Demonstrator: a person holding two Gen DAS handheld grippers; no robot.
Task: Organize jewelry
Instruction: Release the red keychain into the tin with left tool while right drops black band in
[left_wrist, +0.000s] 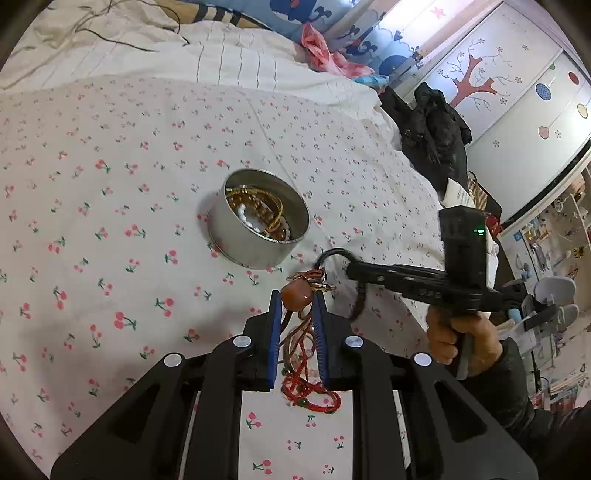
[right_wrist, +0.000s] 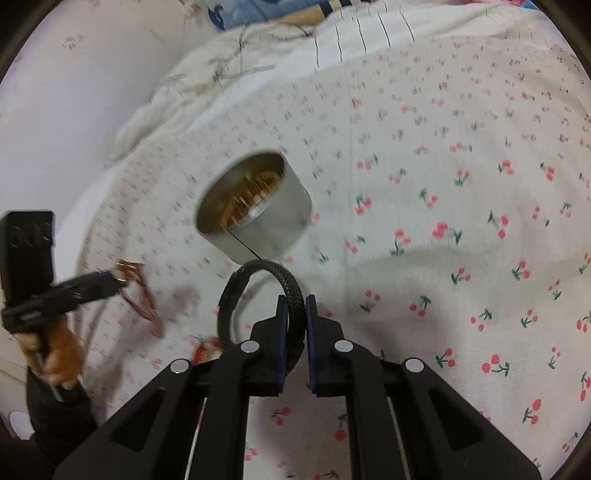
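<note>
A round silver tin stands on the cherry-print bedsheet and holds gold and white bead jewelry; it also shows in the right wrist view. My left gripper is shut on an amber bead strung on brown and red cords that hang between the fingers. My right gripper is shut on a black braided bracelet, held just short of the tin. The right gripper also shows in the left wrist view, right of the bead. The left gripper shows in the right wrist view, far left.
The bedsheet spreads wide around the tin. A white blanket and pillows lie at the far end. Black clothing sits at the bed's right edge, with a wardrobe beyond. A white wall borders the bed's left side.
</note>
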